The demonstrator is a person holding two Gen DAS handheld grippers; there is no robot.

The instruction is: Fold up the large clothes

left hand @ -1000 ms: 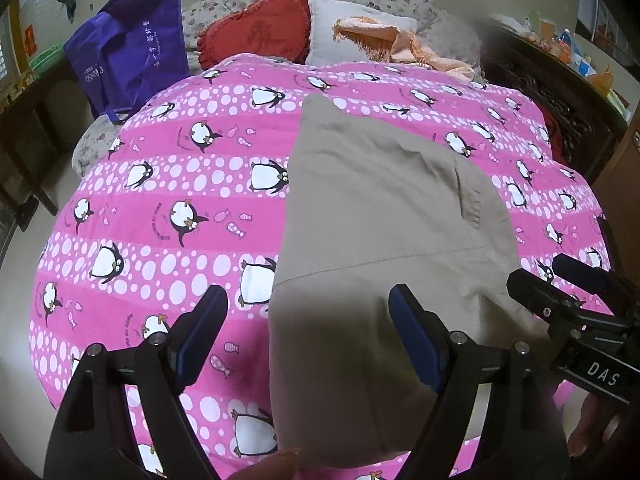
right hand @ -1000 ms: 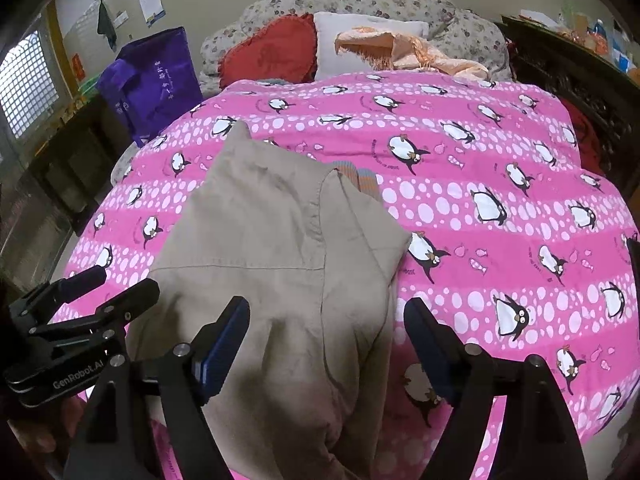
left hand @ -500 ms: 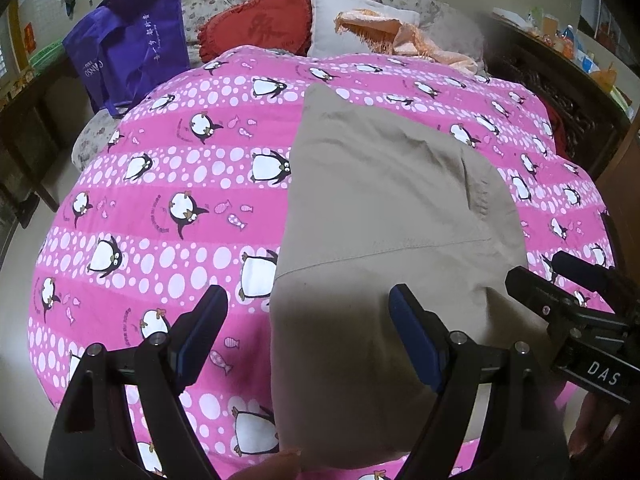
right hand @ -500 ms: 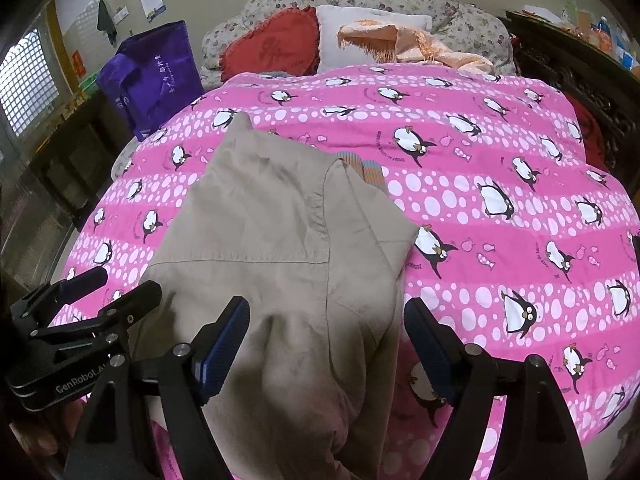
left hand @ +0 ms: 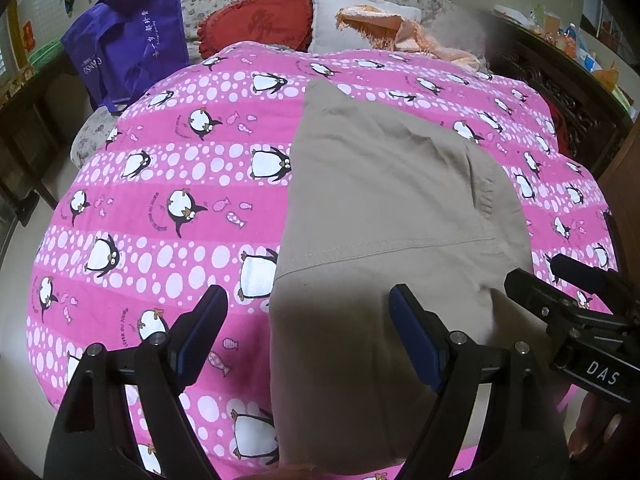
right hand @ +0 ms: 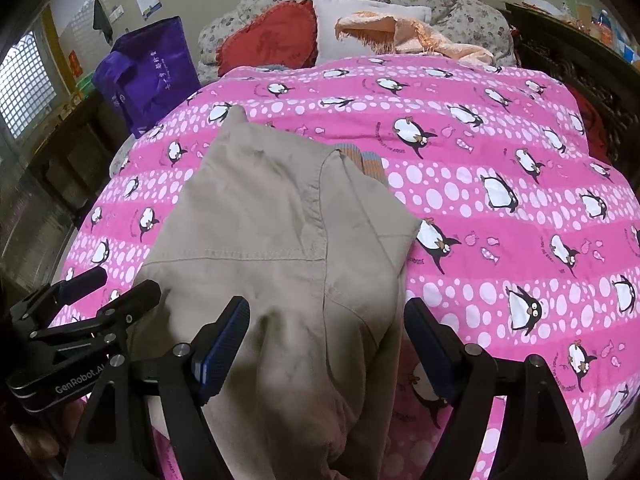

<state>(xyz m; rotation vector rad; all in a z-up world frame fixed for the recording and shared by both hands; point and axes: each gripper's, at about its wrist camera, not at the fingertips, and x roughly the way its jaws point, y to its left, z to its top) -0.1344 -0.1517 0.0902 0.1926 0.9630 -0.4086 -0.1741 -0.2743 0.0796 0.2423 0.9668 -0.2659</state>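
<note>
A large beige garment (left hand: 384, 216) lies folded lengthwise on the pink penguin-print bedspread (left hand: 168, 184), its near end hanging toward me. It also shows in the right wrist view (right hand: 272, 232), with a striped orange-grey piece (right hand: 366, 162) peeking from under its far right edge. My left gripper (left hand: 308, 332) is open and empty, hovering over the garment's near left edge. My right gripper (right hand: 326, 340) is open and empty over the garment's near right part. Each gripper shows at the edge of the other's view.
A red heart cushion (left hand: 256, 20), a white pillow (left hand: 360, 12) and an orange blanket (left hand: 408, 36) lie at the headboard. A purple bag (left hand: 128, 48) stands at the far left. A dark wooden dresser (left hand: 560, 76) with clutter runs along the right.
Both grippers have pulled back and risen slightly, so the bed and garment sit lower in view. The garment has not moved. Both grippers stay open.
</note>
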